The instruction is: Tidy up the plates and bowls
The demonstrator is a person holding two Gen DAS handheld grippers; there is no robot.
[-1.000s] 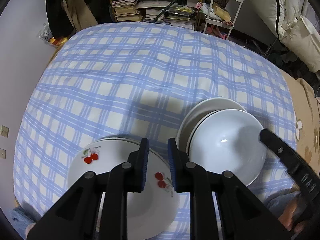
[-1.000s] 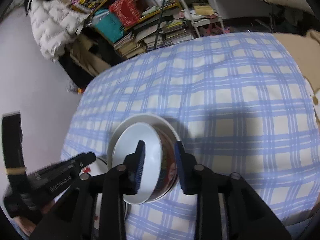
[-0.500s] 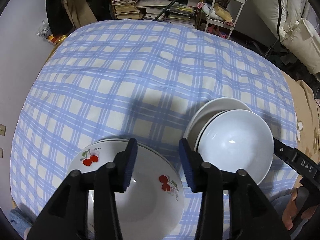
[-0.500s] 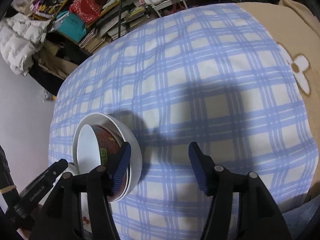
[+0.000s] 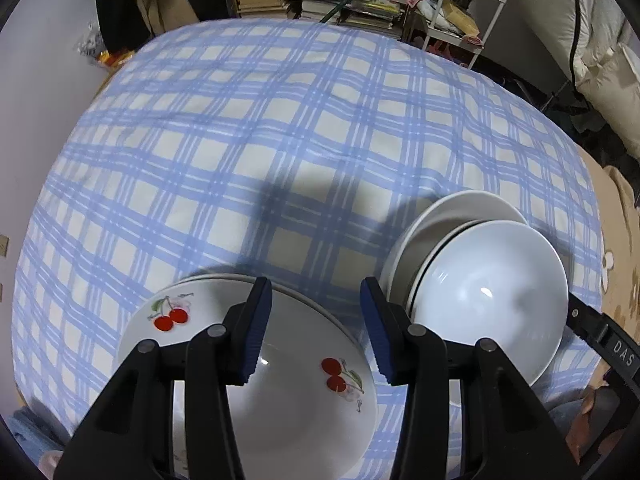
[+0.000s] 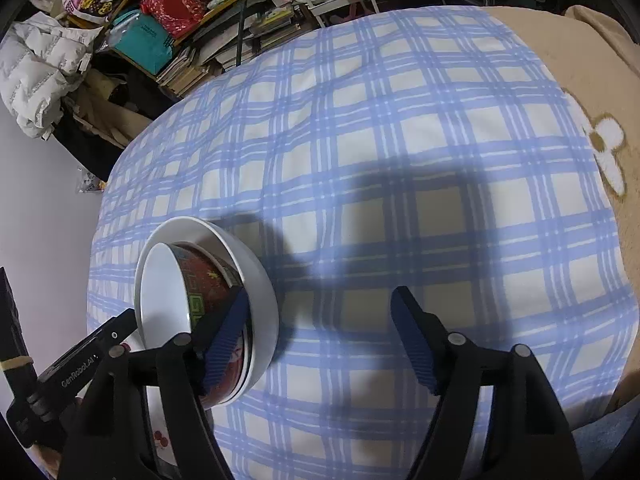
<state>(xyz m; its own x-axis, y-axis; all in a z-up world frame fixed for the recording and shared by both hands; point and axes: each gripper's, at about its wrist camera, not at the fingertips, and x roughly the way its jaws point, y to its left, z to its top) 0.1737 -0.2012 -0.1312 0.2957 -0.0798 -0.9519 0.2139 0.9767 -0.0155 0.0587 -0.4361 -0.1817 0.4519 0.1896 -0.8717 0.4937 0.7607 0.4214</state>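
Two stacks of crockery sit side by side on the blue-and-white checked cloth point(image 5: 280, 128), near its front edge. On the left lies a shallow white plate with red cherry sprigs point(image 5: 288, 380), flat and face-up, with the rim of at least one more plate showing under its far edge. Round as it is, it has no long axis; one cherry sprig sits at its far left, the other at its right.

Just beside it on the right is the plain white bowl point(image 5: 488, 300), glossy inside, nested in a wider white bowl point(image 5: 452, 210) and leaning towards the camera. From the right wrist view the inner bowl's outside is red with a green patterned band point(image 6: 204, 292), and it tips towards the left; how many pieces are nested there is hard to count.

The left gripper point(image 5: 316, 320) hangs over the cherry plate's right half, its blue-padded jaws parted with nothing between them. The right gripper point(image 6: 320, 332) is opening, jaws spread wide; its left pad overlaps the bowls' rim, and only cloth lies in the gap.
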